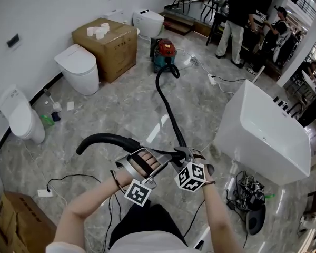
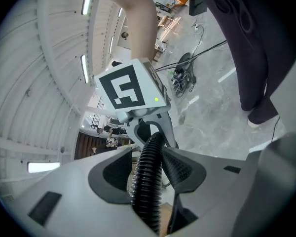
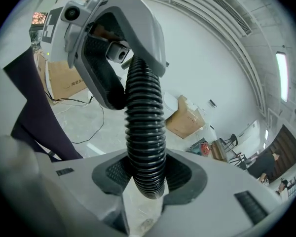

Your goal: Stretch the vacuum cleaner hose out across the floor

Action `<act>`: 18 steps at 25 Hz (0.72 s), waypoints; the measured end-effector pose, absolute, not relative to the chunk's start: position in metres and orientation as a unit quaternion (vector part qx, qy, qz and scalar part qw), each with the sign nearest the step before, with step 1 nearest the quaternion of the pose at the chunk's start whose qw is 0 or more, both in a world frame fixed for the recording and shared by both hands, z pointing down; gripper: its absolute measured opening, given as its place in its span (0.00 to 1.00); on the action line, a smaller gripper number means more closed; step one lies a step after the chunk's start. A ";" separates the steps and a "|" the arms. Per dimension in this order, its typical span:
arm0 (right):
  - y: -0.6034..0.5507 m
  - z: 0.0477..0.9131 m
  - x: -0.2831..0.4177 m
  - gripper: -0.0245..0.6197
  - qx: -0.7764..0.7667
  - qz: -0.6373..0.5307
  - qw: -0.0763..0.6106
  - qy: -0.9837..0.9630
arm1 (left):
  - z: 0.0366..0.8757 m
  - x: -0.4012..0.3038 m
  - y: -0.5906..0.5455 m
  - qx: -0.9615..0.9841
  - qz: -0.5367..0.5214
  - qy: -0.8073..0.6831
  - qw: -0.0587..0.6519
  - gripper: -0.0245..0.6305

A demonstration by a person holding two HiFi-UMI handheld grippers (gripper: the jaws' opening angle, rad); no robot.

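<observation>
Left gripper (image 2: 148, 174): jaws partway closed, pads clamped on the black ribbed hose (image 2: 147, 181), which passes straight between them. Right gripper (image 3: 145, 174): the same, partway closed and gripping the hose just beside the left one. Both are held up off the grey floor (image 1: 126, 99).

Beyond the right gripper the hose drops to the floor and runs to the red-and-teal vacuum cleaner (image 1: 164, 52), far ahead. Past the left gripper the curved end tube (image 1: 102, 139) sticks out to the left.

Ahead-left of the grippers: a white toilet (image 1: 79, 67) and a cardboard box (image 1: 110, 49) with paper rolls on top. A second toilet (image 1: 18, 115) is further left, at the wall. Right of the right gripper, near the hose's line: a white bathtub (image 1: 268, 133), with a tangle of cables (image 1: 248, 190) at its near corner. Below-left of the left gripper: a power strip (image 1: 43, 193) with a loose cord. People (image 1: 237, 20) stand far ahead, past the vacuum cleaner.
</observation>
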State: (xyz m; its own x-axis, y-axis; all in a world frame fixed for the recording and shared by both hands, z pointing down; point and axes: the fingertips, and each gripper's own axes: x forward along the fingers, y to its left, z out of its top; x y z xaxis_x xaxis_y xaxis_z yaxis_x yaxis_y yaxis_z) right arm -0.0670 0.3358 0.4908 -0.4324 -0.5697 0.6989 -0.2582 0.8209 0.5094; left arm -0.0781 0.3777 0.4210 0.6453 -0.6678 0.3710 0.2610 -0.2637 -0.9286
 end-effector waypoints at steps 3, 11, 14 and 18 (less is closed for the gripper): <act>0.331 0.490 -0.068 0.31 0.253 -0.164 0.470 -0.830 | 0.418 -0.078 0.376 -0.689 -0.390 0.152 0.592 0.30; 0.310 0.488 -0.055 0.31 0.298 -0.100 0.440 -0.841 | 0.408 -0.070 0.388 -0.795 -0.328 0.194 0.471 0.30; 0.296 0.476 -0.048 0.31 0.334 -0.058 0.400 -0.851 | 0.413 -0.078 0.382 -0.823 -0.327 0.214 0.414 0.30; 0.284 0.463 -0.037 0.31 0.375 -0.014 0.352 -0.857 | 0.411 -0.088 0.368 -0.866 -0.310 0.255 0.299 0.30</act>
